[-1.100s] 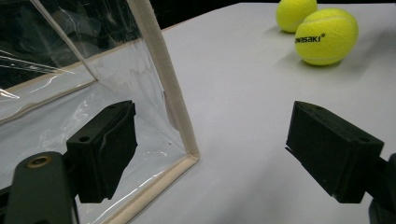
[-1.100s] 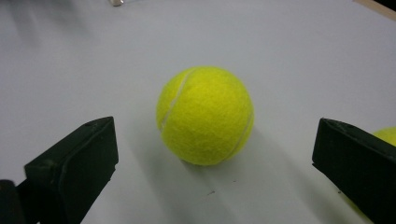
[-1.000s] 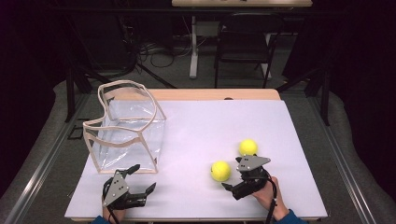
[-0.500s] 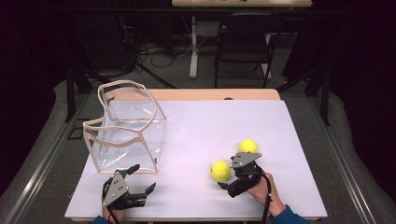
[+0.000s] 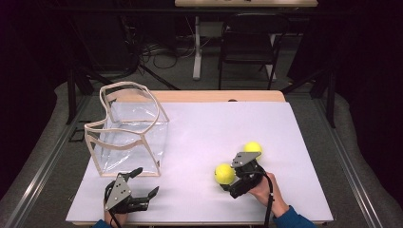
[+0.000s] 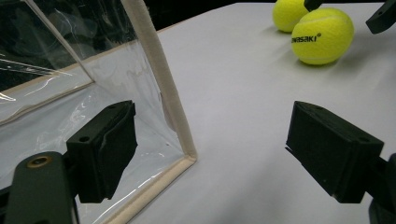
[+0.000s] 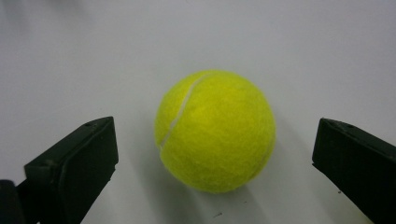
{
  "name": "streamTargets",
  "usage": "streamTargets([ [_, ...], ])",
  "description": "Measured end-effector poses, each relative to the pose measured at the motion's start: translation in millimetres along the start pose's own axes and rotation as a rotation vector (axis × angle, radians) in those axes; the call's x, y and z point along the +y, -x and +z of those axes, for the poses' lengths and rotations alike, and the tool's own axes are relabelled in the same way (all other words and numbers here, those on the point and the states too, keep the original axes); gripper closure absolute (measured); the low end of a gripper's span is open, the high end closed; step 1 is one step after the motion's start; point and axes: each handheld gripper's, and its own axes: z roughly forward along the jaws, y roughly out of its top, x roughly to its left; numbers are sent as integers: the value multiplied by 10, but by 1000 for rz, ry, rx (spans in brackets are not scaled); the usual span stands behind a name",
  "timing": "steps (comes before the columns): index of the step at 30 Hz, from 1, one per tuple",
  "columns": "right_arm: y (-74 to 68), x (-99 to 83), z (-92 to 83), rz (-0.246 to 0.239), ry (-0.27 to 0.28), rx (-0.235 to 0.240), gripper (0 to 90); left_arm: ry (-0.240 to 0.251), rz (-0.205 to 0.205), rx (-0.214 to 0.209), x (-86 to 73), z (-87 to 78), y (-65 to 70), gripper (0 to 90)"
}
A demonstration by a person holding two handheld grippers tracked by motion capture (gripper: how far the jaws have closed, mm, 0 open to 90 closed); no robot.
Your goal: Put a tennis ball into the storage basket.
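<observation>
High view: right gripper (image 5: 233, 183) sits near the table's front right, jaws apart, just beside the near fuzzy yellow tennis ball (image 5: 224, 174)
Right gripper view: near ball (image 7: 215, 130) rests on the white tabletop (image 7: 280, 46) dead ahead, centred between the two black jaws, touching neither
Key relation: ball lies straight along the gripper's line, gap on both sides; a round ball has no long axis, so judged that only a short advance and a close are needed
Second ball: far yellow tennis ball (image 5: 253, 147) lies just behind the gripper's grey plate
Left gripper (image 5: 142, 187): jaws wide apart, holding nothing, at the front corner of the clear plastic bag with beige trim (image 5: 128, 135)
Nearer hand: right, by far
Risk: ball may roll if one jaw touches first
</observation>
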Motion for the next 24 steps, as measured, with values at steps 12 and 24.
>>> streamTargets([
  [12, 6, 103, 160, -3, -66, 40, 0, -1, 4, 1, 4, 7, -1, 159],
  [24, 13, 124, 256, 5, -121, 46, 0, 1, 2, 3, 3, 1, 1, 159],
])
